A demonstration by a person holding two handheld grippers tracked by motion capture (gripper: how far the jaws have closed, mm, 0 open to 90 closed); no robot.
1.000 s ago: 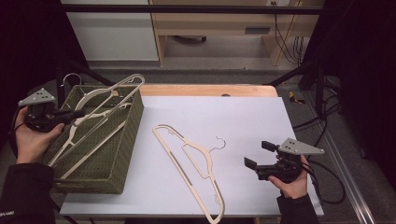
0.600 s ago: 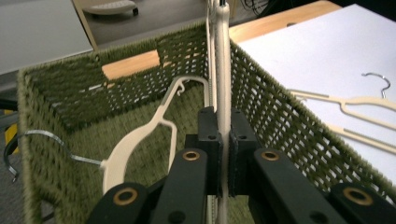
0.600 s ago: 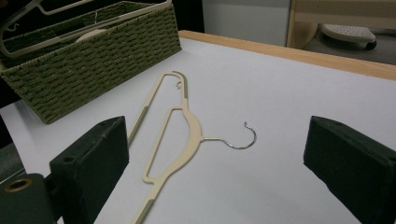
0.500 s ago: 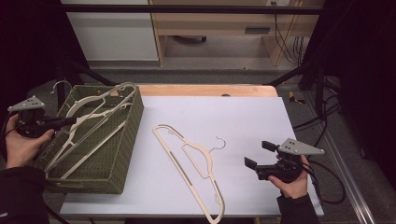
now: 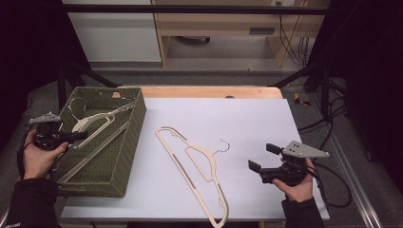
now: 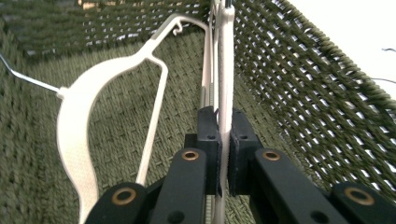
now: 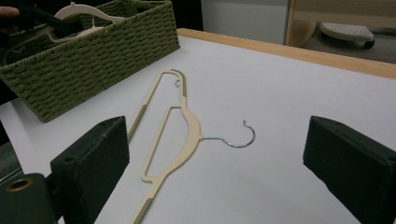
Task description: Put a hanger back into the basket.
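Step in hand: you are lowering a cream hanger [image 5: 92, 122] into the green wicker basket [image 5: 124, 156]. Left gripper [image 5: 81, 136] pinches its bar, jaws pressed tight, hand level outside the basket's left wall. Next: let go. Second hanger [image 5: 199, 164] lies on the table [image 5: 247, 118]. Right gripper [image 5: 261, 158] rests low, jaws spread, empty.

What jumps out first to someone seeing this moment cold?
The left gripper, at the table's left, is clamped on the bar of a cream hanger inside the green woven basket. A second cream hanger lies flat mid-table, and the right gripper waits beside it with jaws wide open.
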